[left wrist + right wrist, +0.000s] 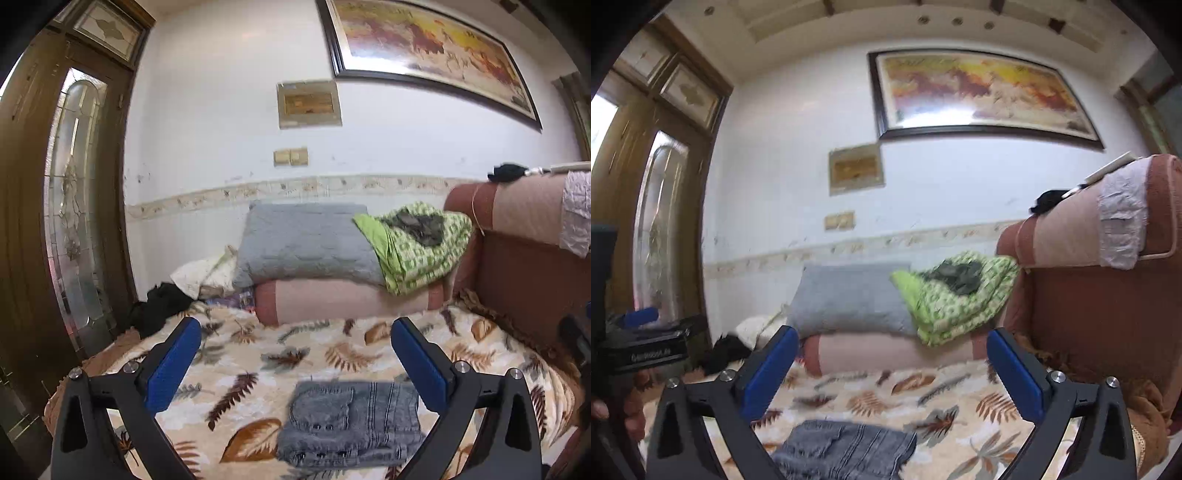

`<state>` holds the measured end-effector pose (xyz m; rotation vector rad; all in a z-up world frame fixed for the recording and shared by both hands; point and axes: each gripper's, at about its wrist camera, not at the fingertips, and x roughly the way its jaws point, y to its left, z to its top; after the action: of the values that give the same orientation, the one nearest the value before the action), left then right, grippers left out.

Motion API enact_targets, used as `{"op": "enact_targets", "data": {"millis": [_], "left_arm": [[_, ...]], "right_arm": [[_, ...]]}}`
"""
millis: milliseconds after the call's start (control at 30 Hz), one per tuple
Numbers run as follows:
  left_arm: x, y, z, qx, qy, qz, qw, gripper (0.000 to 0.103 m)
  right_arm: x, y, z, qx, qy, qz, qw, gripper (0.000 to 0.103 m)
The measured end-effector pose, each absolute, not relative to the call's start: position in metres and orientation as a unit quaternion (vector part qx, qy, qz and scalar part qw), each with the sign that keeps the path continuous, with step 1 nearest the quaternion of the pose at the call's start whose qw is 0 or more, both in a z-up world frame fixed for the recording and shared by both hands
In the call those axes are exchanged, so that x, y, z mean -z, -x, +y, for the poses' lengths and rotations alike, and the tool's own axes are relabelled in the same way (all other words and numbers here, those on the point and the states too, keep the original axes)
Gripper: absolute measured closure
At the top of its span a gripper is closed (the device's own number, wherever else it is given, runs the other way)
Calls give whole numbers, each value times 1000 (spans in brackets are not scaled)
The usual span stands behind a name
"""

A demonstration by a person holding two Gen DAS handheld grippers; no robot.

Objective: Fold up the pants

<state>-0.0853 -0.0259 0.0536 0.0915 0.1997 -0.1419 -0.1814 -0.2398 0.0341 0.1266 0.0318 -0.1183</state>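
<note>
The left gripper (295, 347) has its jaws spread wide with nothing between them, and the folded grey pants (351, 424) lie flat on the leaf-patterned blanket (295, 354) of the bed, below and just ahead of the gap, closer to the right jaw. The right gripper (888, 363) also stands with its jaws fully apart and empty, the pants (846, 450) lying low between them, nearer the left jaw. Beyond both pairs of jaws, a grey pillow (306, 243) and a green quilt (417, 247) rest on a pink bolster (347, 301).
</note>
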Motion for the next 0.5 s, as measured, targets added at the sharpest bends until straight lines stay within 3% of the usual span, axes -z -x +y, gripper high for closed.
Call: {"op": "enact_targets", "data": {"millis": [500], "left_arm": [[-39, 64, -14, 72, -36, 145, 986, 1]], "right_arm": [[-19, 156, -232, 42, -51, 69, 995, 0]]}}
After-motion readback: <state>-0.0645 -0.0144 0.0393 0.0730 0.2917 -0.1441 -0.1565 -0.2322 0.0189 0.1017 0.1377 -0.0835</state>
